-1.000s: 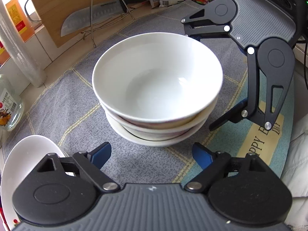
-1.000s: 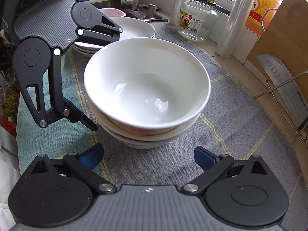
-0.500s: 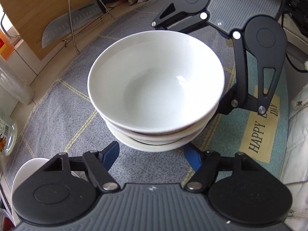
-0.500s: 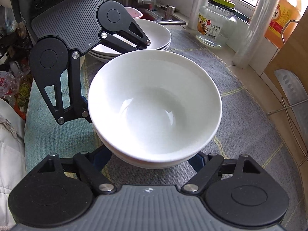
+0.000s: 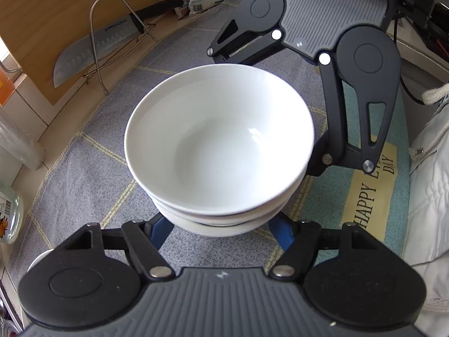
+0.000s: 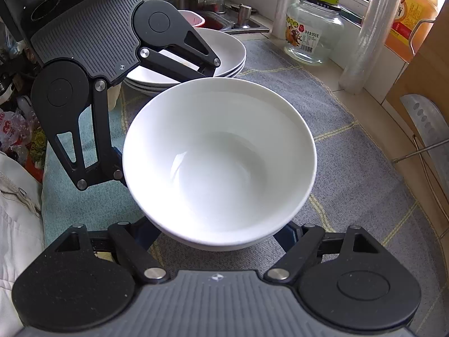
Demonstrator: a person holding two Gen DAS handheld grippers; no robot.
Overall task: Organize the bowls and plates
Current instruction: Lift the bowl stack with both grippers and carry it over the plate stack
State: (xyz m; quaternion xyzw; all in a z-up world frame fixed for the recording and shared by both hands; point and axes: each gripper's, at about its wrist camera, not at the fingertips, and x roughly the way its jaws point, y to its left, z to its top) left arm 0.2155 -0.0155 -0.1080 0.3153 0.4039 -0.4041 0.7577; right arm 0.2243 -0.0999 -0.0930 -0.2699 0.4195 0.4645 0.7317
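A stack of white bowls [image 5: 219, 151] stands on the grey mat; it also fills the middle of the right wrist view [image 6: 221, 165]. My left gripper [image 5: 220, 231] is open, its blue fingers [image 5: 158, 231] on either side of the stack's base. My right gripper [image 6: 217, 233] is open on the opposite side, its fingers [image 6: 290, 234] likewise around the base. Whether any finger touches the bowls is hidden under the rims. A stack of white plates [image 6: 213, 56] sits behind the left gripper in the right wrist view.
A knife [image 5: 112, 42] leans on a wire rack against a wooden board [image 5: 56, 14] at the back. A glass jar [image 6: 314, 31], a roll and an orange bottle [image 6: 409, 19] stand by the window. The sink [image 6: 224, 19] lies beyond the plates. A "HAPPY" mat [image 5: 373, 191] lies alongside.
Both grippers have moved in toward the bowl stack from opposite sides, from short of it to having their fingers around its base. The bowls stay on the mat.
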